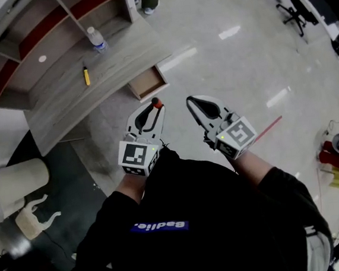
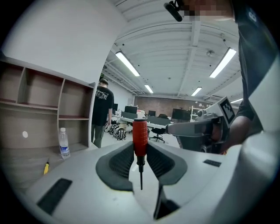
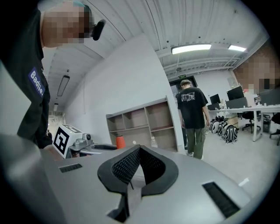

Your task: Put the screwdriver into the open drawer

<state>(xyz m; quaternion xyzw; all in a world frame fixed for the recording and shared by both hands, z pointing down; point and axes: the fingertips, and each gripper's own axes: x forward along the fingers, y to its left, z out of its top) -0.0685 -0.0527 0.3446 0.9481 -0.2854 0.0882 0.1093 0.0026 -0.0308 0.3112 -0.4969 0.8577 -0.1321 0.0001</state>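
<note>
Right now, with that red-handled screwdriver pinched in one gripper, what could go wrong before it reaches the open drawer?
The left gripper grips the red-handled screwdriver only at one end of its handle, so it might tilt or slip. The open wooden drawer looks a small target ahead; an early release could miss it.

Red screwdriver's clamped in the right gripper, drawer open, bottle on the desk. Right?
No. The screwdriver is clamped in the left gripper, as the left gripper view shows; the right gripper is shut on nothing. Drawer open, bottle on the desk: correct.
</note>
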